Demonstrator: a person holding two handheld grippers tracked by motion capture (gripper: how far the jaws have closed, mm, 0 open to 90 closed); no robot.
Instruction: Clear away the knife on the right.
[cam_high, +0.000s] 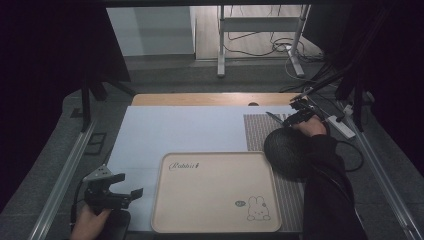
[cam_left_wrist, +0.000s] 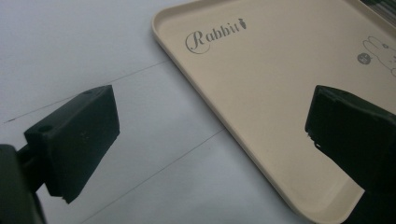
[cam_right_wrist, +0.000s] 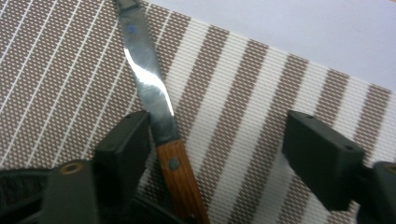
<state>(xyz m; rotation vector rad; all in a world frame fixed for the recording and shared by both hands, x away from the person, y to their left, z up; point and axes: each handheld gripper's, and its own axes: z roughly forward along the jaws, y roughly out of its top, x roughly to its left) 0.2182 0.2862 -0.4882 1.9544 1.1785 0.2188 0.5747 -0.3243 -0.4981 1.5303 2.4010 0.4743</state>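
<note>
A knife (cam_high: 274, 118) with a wooden handle (cam_right_wrist: 181, 179) and a steel blade (cam_right_wrist: 145, 77) lies on a brown-and-white striped placemat (cam_high: 257, 132) at the far right of the table. My right gripper (cam_high: 295, 116) is down at the knife and open. In the right gripper view the knife lies on the striped placemat (cam_right_wrist: 261, 93) between the jaws of my right gripper (cam_right_wrist: 219, 140), close against the left one, with a wide gap to the other. My left gripper (cam_high: 131, 186) hovers open at the near left, beside a beige tray (cam_high: 215, 192). Nothing sits between the jaws of my left gripper (cam_left_wrist: 210, 126), which straddle the tray's rim (cam_left_wrist: 205, 98).
A dark round object (cam_high: 287, 150) rests on the placemat just right of the tray, under my right forearm. A white sheet (cam_high: 175, 130) covers the wooden table (cam_high: 200, 99). A power strip (cam_high: 341, 126) and cables lie off the table's right edge.
</note>
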